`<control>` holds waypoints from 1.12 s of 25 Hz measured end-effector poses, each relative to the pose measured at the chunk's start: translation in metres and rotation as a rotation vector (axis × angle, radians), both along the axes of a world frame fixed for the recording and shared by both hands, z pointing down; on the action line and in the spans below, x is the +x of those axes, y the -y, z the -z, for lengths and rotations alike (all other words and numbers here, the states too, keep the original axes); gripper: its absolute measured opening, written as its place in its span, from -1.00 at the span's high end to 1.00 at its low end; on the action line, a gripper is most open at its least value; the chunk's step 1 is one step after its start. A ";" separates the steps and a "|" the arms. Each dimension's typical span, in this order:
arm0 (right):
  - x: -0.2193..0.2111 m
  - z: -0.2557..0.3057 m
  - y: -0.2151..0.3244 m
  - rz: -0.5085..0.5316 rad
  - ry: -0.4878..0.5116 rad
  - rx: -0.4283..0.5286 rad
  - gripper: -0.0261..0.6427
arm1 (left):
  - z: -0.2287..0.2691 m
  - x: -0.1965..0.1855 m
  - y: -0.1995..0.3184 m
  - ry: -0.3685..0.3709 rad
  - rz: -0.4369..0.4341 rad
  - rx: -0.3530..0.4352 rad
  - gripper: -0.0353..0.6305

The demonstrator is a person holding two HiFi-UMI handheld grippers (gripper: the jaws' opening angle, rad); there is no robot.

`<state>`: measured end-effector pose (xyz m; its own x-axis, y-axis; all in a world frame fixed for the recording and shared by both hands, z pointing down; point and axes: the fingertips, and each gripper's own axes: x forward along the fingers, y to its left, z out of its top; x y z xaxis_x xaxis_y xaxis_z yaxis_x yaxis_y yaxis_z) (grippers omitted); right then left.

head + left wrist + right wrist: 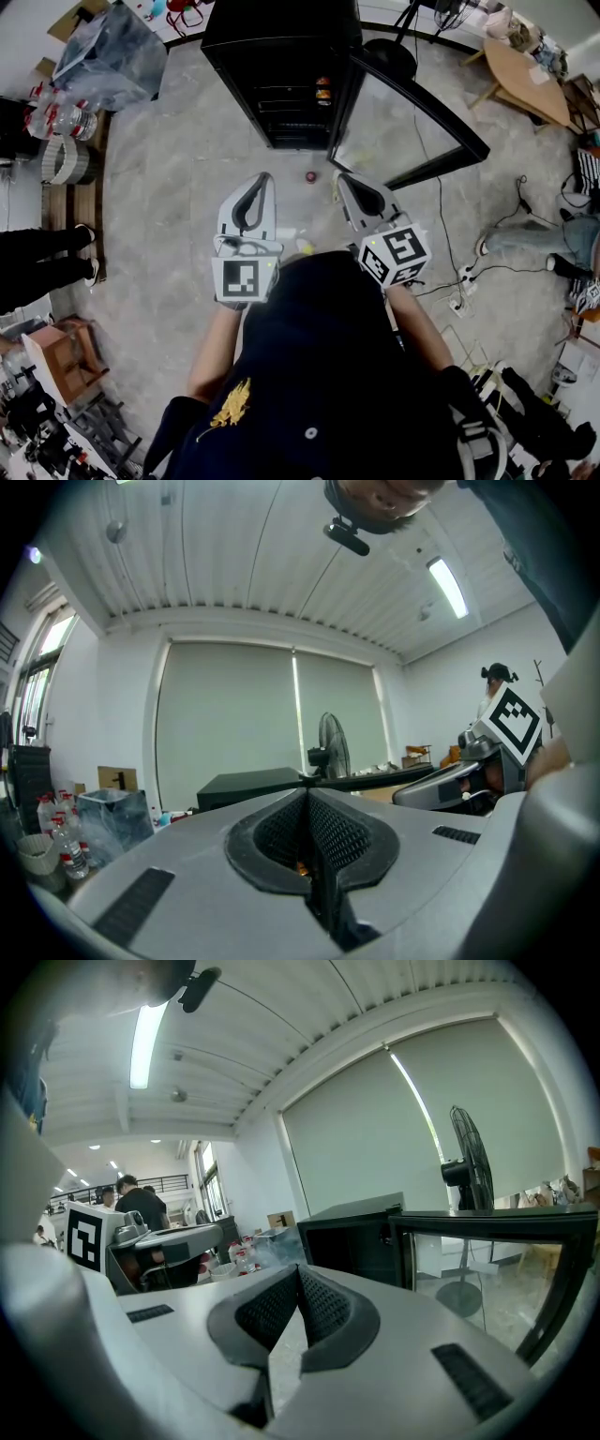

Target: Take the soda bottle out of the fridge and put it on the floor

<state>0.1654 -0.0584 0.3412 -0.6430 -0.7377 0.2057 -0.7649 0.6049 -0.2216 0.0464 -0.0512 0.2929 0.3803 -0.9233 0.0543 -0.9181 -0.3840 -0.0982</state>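
The black fridge [281, 37] stands on the floor ahead, its glass door [412, 103] swung open to the right. On an inner shelf sit small orange and red items [322, 90], too small to identify. A small red object [310, 176] rests on the floor before the fridge, between my two gripper tips; I cannot tell whether it is the bottle. My left gripper [265, 176] [307, 794] and right gripper [339, 178] [298, 1269] are held side by side at waist height, pointing at the fridge. Both are shut, with nothing between their jaws.
A plastic bag [108, 56] and water bottles [56, 117] lie at the far left. A wooden table [530, 80] stands at the far right, with cables and a power strip [459, 300] on the floor. A bystander's legs [47, 262] are at left. A fan [469, 1176] stands behind the fridge.
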 end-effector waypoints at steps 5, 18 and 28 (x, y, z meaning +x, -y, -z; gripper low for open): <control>0.003 0.000 -0.001 -0.007 -0.010 0.005 0.94 | -0.001 0.000 -0.001 0.002 0.002 -0.001 0.84; 0.010 0.001 -0.007 -0.024 -0.026 0.012 0.94 | -0.002 -0.005 -0.010 -0.012 0.024 -0.001 0.84; 0.014 0.005 -0.006 -0.039 -0.034 0.035 0.94 | -0.003 -0.007 -0.012 -0.011 0.037 0.003 0.84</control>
<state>0.1790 -0.0520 0.3362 -0.6066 -0.7693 0.2008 -0.7949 0.5813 -0.1739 0.0397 -0.0392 0.2954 0.3469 -0.9367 0.0477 -0.9326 -0.3499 -0.0886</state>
